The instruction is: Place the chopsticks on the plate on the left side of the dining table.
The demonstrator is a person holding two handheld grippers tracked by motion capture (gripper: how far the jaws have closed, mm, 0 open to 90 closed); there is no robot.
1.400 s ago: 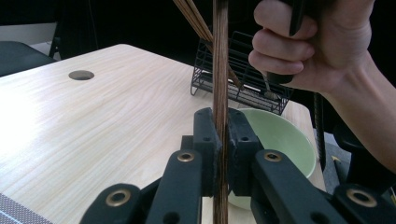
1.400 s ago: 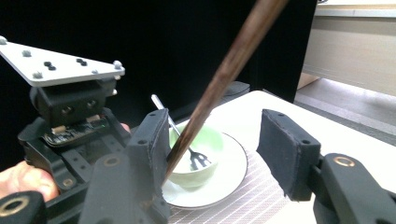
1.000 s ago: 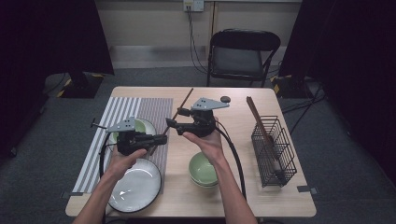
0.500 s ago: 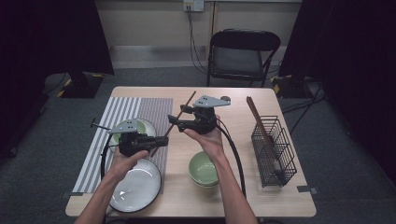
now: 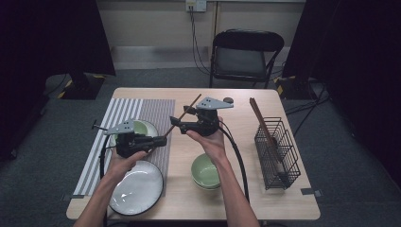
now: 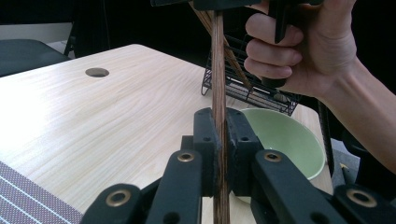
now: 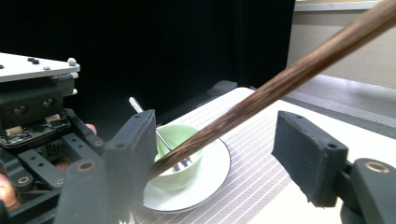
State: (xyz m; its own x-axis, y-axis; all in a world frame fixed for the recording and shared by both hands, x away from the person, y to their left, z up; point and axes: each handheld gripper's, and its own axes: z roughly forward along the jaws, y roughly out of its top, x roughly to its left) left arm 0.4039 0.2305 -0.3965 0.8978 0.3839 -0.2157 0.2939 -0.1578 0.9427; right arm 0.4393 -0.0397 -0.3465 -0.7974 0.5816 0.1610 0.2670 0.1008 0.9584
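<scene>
So this looked like a handoff caught halfway. The left claw was clenched tight on the lower end of a dark wooden chopstick, and in the left gripper view you could see the stick pinched dead centre between its two black pads, running straight up toward the other hand. The right claw had just been opening: its pads stood wide apart with the chopstick still crossing the gap, leaning against one pad but no longer squeezed. My guess is it let go because the left side already had a firm hold.

The stick hung slanted in the air over the tabletop, above the edge of the striped mat, touching nothing else. More chopsticks stuck out of the wire basket on the right, which is probably where this one came from. Green bowl and white plate sat near the front.
</scene>
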